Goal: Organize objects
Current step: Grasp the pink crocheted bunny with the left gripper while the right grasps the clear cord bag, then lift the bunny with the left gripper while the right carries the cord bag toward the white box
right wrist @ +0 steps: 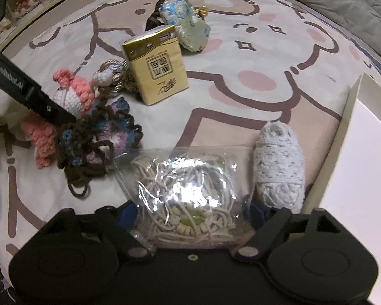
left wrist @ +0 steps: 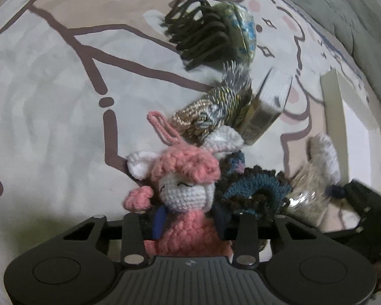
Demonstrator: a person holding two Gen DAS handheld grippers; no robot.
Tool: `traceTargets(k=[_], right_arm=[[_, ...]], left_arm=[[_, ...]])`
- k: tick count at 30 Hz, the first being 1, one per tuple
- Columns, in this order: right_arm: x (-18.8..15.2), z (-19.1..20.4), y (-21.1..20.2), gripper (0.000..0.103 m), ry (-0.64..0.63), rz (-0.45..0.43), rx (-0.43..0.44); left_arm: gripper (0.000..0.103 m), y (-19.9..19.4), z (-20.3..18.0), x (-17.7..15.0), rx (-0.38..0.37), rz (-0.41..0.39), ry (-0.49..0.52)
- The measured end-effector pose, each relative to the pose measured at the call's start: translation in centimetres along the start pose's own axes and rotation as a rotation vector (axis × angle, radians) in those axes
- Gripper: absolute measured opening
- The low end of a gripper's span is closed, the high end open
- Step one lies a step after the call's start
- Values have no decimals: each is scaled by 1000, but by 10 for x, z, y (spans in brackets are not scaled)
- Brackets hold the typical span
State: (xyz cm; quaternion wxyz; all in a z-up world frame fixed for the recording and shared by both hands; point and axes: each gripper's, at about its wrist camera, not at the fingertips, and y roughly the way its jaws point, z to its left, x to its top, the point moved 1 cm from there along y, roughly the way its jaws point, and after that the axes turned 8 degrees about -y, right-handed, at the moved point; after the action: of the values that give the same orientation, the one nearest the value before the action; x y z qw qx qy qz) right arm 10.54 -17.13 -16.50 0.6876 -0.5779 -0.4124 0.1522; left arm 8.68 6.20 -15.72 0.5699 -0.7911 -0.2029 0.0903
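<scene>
A pink and white crochet doll point(left wrist: 185, 178) lies on the patterned bedsheet point(left wrist: 50, 101). My left gripper point(left wrist: 190, 225) is shut on its pink body, blue pads pressed to both sides. In the right wrist view the doll point(right wrist: 73, 94) shows at the left with a black finger of the left gripper point(right wrist: 38, 96) on it. A clear plastic bag of pale cords point(right wrist: 185, 198) sits between the blue pads of my right gripper point(right wrist: 193, 214), whose jaws stand wide. Whether the pads touch the bag I cannot tell.
Beside the doll lies a blue and brown crochet piece point(right wrist: 101, 137). A white yarn skein point(right wrist: 279, 167) rests right of the bag, by a white box wall point(right wrist: 350, 127). Farther off are a yellow tissue pack point(right wrist: 157, 66), a twisted gold cord point(left wrist: 210, 109) and a floral pouch point(right wrist: 188, 25).
</scene>
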Motion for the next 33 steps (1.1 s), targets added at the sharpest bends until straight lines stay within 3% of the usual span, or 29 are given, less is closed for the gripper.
traceTargets(k=[8, 13, 33], right_arm=[[-1, 5, -13, 76, 8, -13, -7], [1, 3, -27, 76, 86, -39, -30], [9, 5, -88, 77, 339, -212, -139]], left_arm=[[35, -11, -2, -3, -6, -37, 34], [35, -22, 2, -4, -10, -77, 28], [35, -89, -14, -11, -146, -260, 41]])
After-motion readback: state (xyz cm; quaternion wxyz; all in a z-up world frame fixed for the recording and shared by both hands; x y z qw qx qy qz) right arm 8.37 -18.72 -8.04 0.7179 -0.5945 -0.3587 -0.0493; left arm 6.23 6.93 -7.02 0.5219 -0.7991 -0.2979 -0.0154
